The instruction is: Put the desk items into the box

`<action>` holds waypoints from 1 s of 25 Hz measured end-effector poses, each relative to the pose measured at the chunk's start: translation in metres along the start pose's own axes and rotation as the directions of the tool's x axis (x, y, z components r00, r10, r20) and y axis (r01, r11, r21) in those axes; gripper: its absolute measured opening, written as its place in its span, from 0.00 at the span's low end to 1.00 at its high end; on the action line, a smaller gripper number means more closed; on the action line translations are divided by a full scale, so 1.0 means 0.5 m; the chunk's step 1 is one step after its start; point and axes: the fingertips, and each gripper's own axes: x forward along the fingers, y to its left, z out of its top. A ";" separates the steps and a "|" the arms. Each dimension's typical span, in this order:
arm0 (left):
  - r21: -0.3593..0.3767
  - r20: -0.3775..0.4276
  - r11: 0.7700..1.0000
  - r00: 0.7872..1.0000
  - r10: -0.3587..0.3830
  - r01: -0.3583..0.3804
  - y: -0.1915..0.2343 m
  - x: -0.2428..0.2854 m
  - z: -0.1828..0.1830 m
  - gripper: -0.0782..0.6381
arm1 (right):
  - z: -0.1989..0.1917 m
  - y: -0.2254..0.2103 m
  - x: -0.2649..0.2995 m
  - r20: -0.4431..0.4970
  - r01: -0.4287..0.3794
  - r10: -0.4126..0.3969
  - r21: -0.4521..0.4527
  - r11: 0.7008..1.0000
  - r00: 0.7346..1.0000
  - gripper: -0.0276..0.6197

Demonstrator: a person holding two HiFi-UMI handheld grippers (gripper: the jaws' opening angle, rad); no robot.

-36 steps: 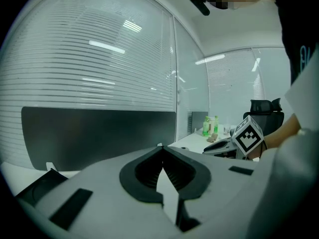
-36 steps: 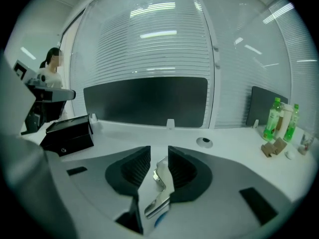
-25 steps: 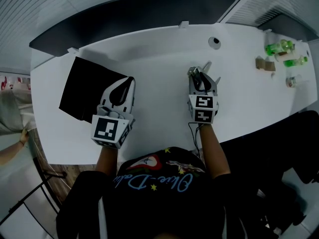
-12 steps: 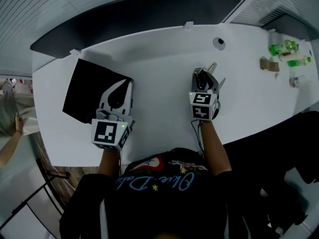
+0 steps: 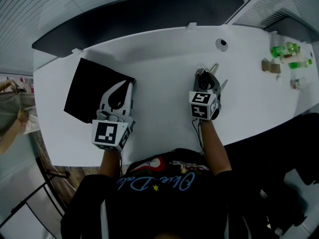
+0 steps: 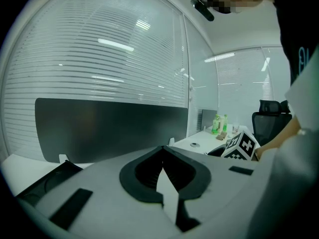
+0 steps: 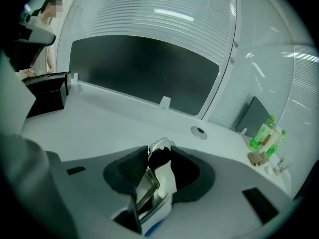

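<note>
The right hand-held gripper was clamped on a small metal clip above the tabletop, with the black box well apart at its 9 o'clock. The clip looked light, stiff and slick, so its dark body seemed the surer hold. The left hand-held gripper was closed and empty.

Box seen on bench at frame left; bottles grouped upper right; metal clip in right claw, centre-right.
</note>
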 end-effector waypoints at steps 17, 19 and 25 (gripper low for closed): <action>0.012 0.017 1.000 1.000 -0.017 0.017 -0.024 -0.008 0.015 0.12 | -0.002 -0.034 -0.042 0.025 0.071 -0.072 0.047 0.996 0.997 0.11; 0.013 0.021 1.000 1.000 -0.017 0.017 -0.027 -0.010 0.019 0.12 | -0.002 -0.038 -0.045 0.032 0.070 -0.072 0.062 0.996 0.997 0.07; 0.023 0.021 1.000 1.000 -0.017 0.017 -0.036 -0.017 0.022 0.12 | 0.000 -0.036 -0.048 0.045 0.045 -0.049 0.093 0.995 0.998 0.07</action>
